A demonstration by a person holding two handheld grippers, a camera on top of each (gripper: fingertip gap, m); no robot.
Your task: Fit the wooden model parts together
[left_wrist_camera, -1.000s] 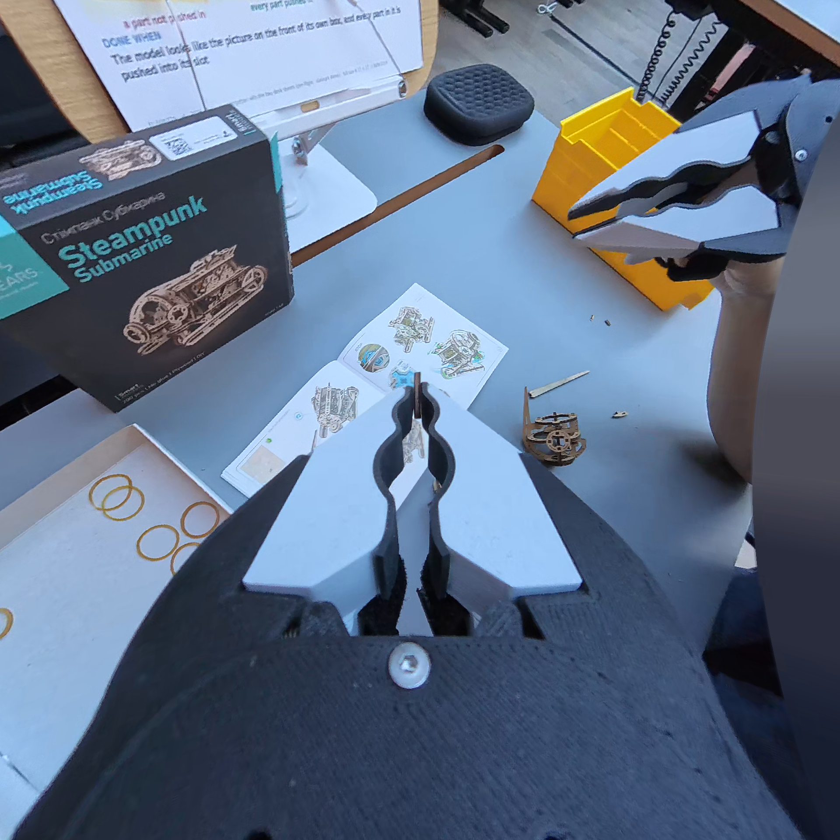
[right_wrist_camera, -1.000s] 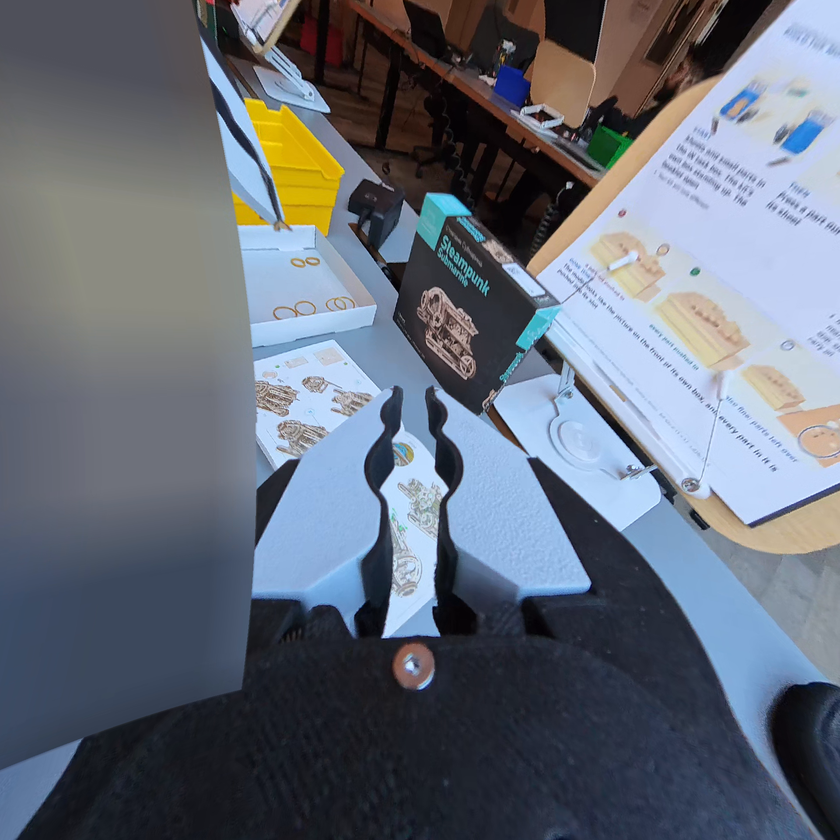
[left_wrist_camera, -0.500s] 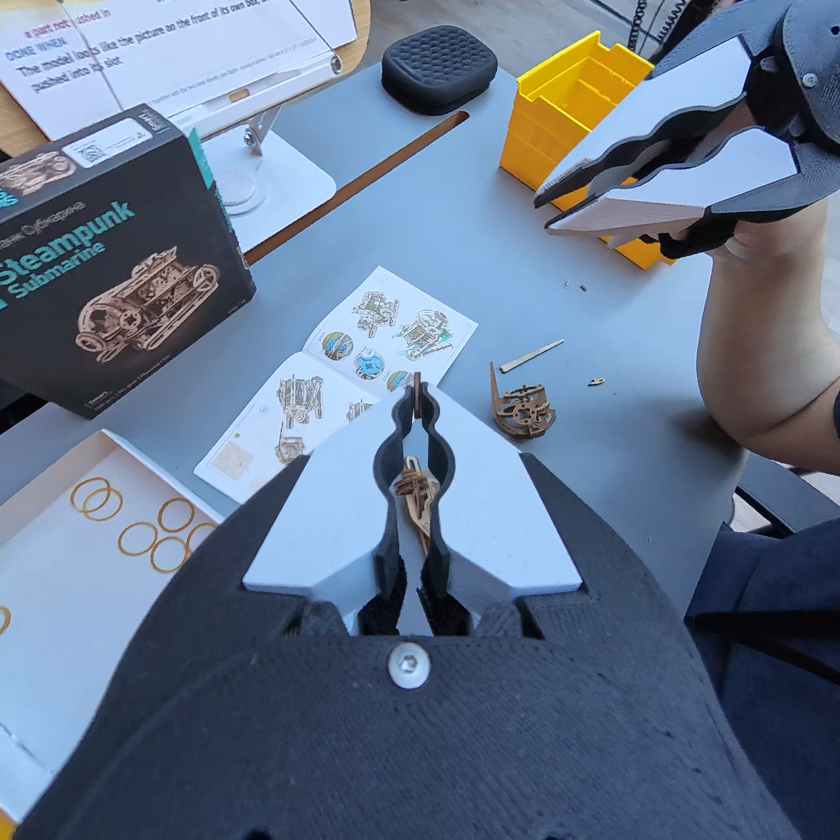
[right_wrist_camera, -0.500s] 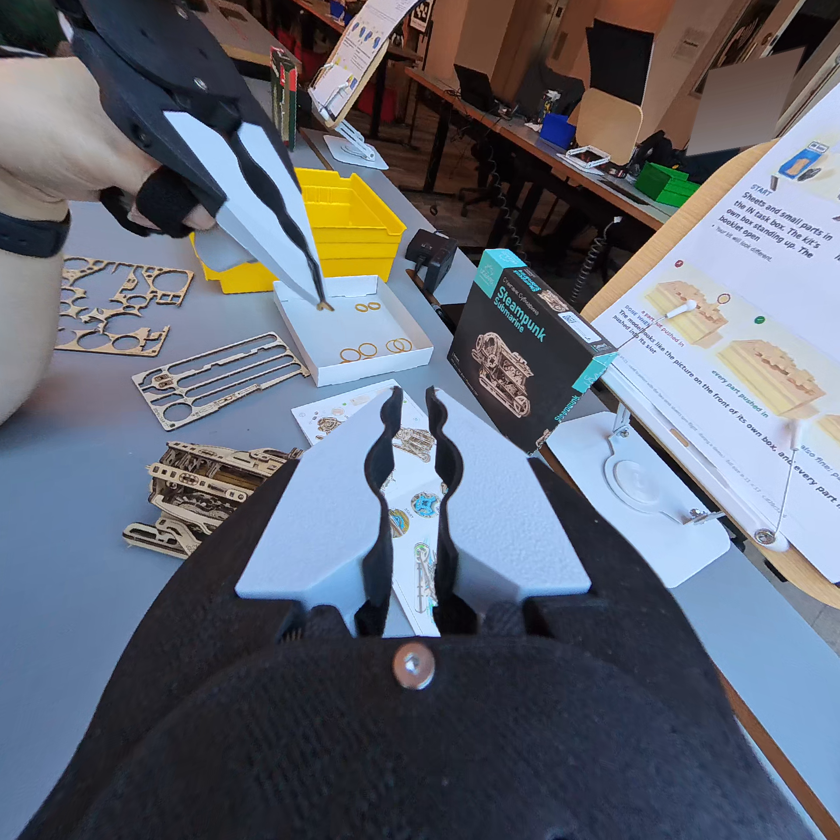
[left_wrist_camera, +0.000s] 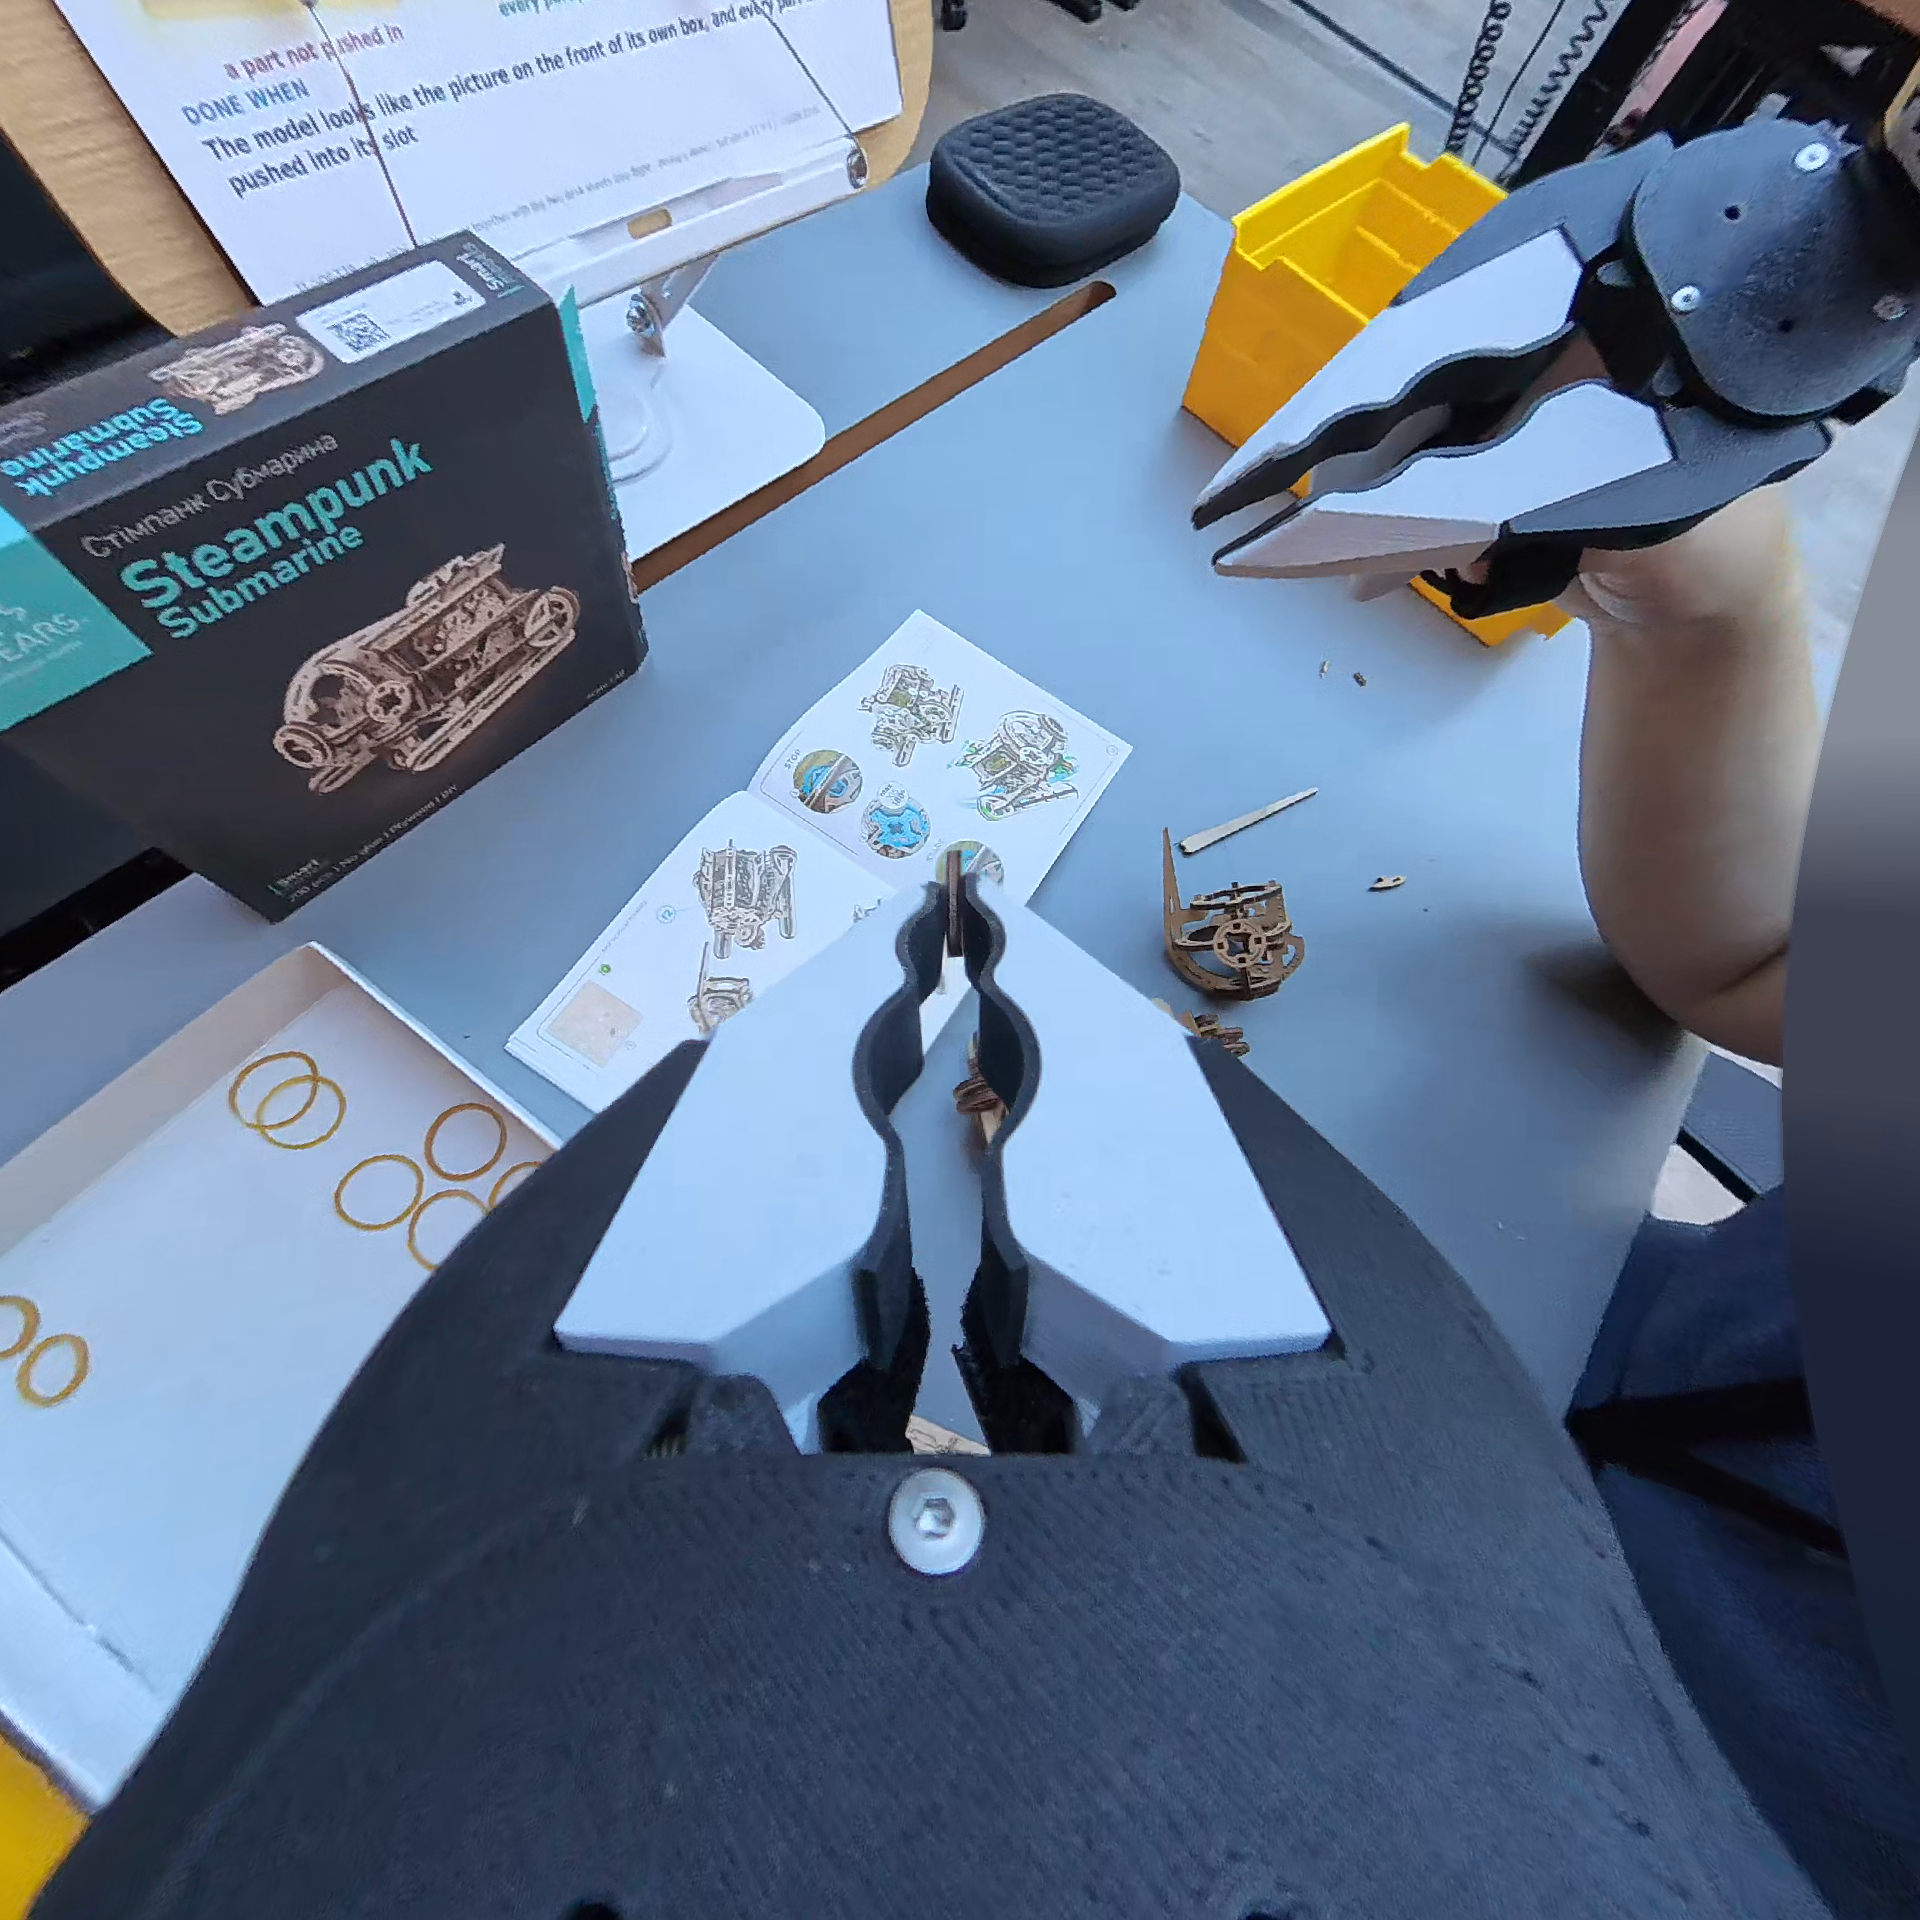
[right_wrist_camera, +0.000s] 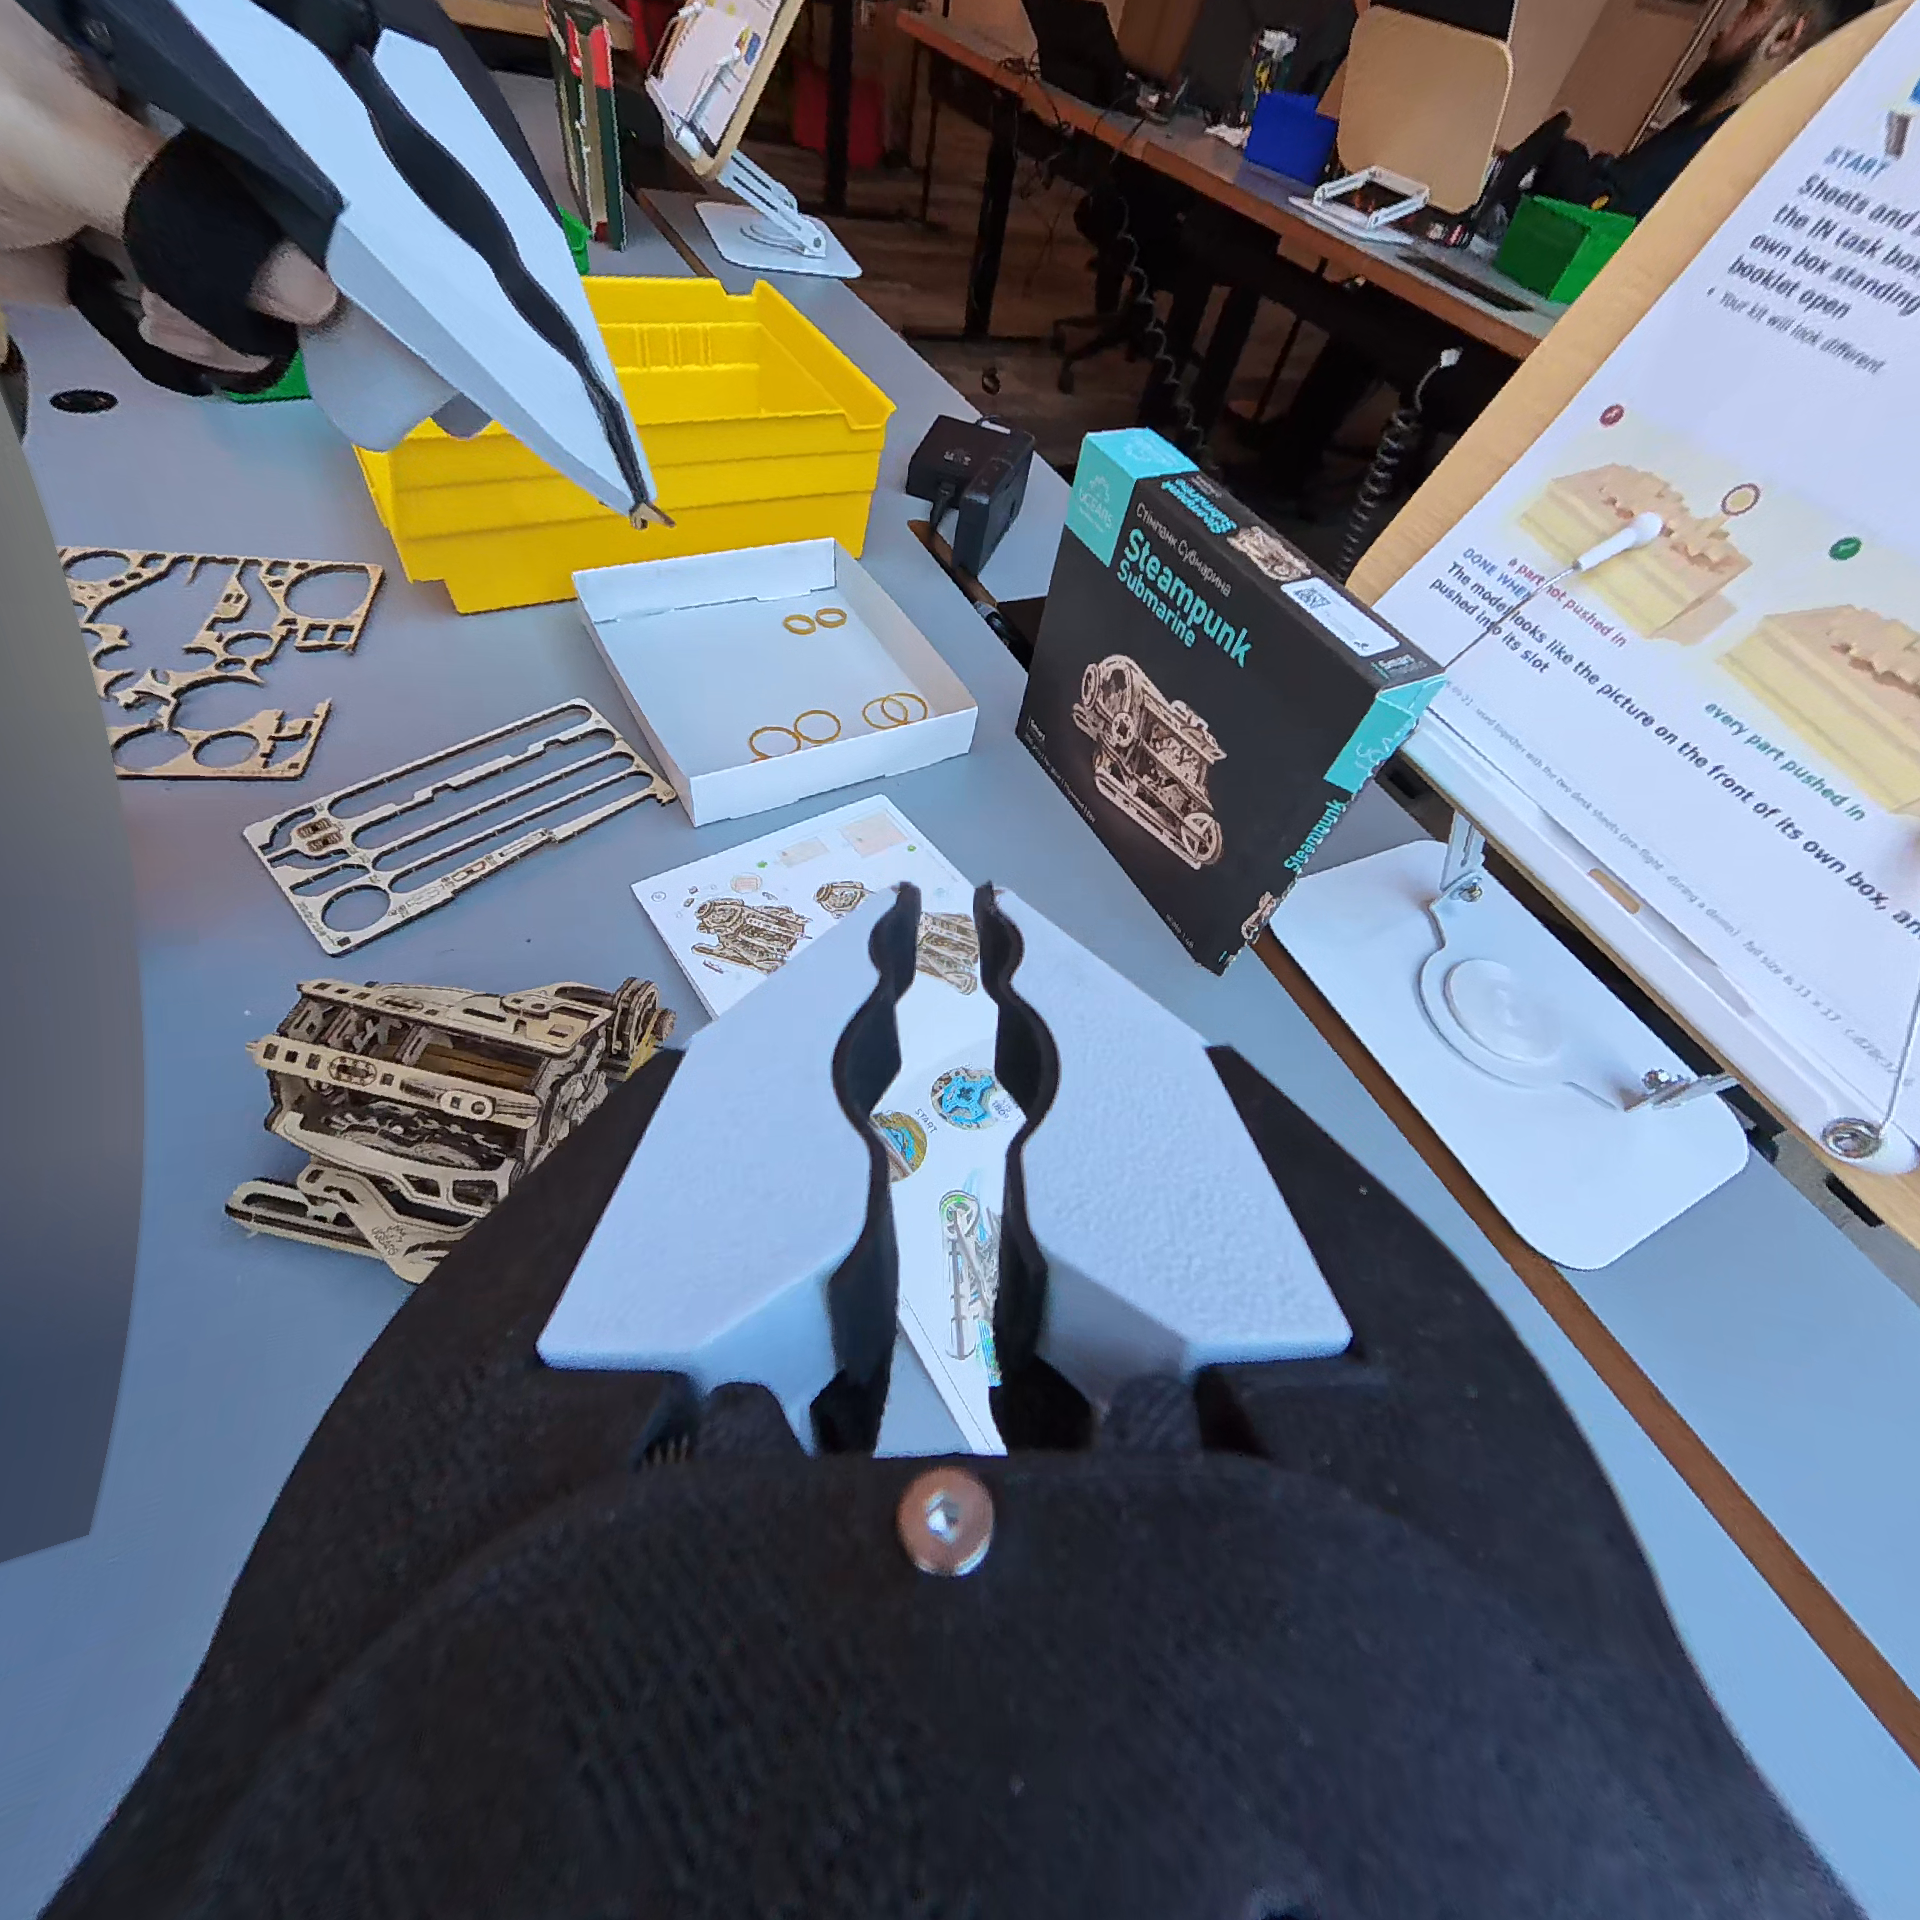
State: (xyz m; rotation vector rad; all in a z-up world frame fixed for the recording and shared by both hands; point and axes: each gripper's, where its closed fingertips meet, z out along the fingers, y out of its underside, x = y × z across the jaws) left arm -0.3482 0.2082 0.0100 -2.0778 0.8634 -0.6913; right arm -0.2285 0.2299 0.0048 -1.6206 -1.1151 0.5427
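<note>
My left gripper [left_wrist_camera: 951, 902] is shut on a small flat wooden piece [left_wrist_camera: 950, 914] and holds it above the open booklet [left_wrist_camera: 831, 831]. It also shows in the right wrist view [right_wrist_camera: 642, 511], high above the white tray, with the piece at its tips. My right gripper [right_wrist_camera: 945, 899] is open and empty over the booklet [right_wrist_camera: 790, 904]; in the left wrist view [left_wrist_camera: 1210, 540] it hovers at the upper right. A large part-built wooden model [right_wrist_camera: 436, 1091] lies on the table to its left. A small wooden sub-assembly [left_wrist_camera: 1231, 935] stands right of the left gripper's tips.
A dark kit box [left_wrist_camera: 312, 571] stands at the left. A white tray [left_wrist_camera: 135, 1351] holds rubber bands. A yellow bin [left_wrist_camera: 1340, 270] is behind the right gripper. Punched-out wooden sheets [right_wrist_camera: 447, 821] lie by the model. An instruction stand [right_wrist_camera: 1662, 675] and a black pad [left_wrist_camera: 1049, 187] sit at the back. Across from one pair of fingers to the other is roughly 12 cm. My right tips are roughly 20 cm from the small wooden sub-assembly [left_wrist_camera: 1231, 935].
The left gripper has kept its hold on the small piece and drifted a little. The right gripper has moved closer to the table; the model and booklet now look nearer.
</note>
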